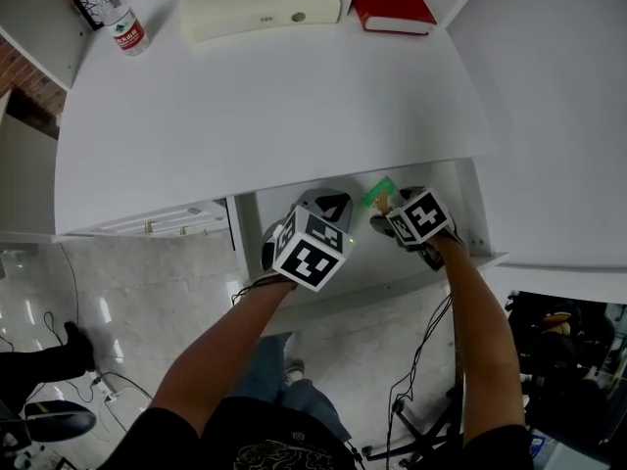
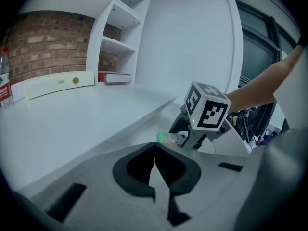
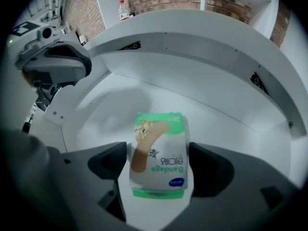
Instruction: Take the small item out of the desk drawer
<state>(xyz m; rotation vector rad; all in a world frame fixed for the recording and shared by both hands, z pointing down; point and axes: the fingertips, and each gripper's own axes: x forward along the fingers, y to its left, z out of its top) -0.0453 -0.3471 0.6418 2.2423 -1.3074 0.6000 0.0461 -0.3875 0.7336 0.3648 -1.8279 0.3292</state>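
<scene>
**Bandage box framed in the open drawer**

The drawer (image 1: pixel 446 189) under the white counter (image 1: pixel 265 106) is seen standing open, and the bandage box (image 3: pixel 161 129) is found lying flat on its floor, toward the right side. The right gripper (image 3: pixel 159 163) is pointed steeply down over it. Its fingers (image 3: pixel 108 160) are set against the box's two long sides, and the gap between them is filled by the box, which rests on the drawer floor.

Just to the left, the left gripper (image 2: pixel 155 170) is held over the drawer, tilted downward, with its fingers closed together and nothing between them.

Far across the counter, a water bottle (image 1: pixel 122 23) is spotted at the left, a cream case (image 1: pixel 260 3) in the middle and a red book (image 1: pixel 392 3) to its right.
</scene>
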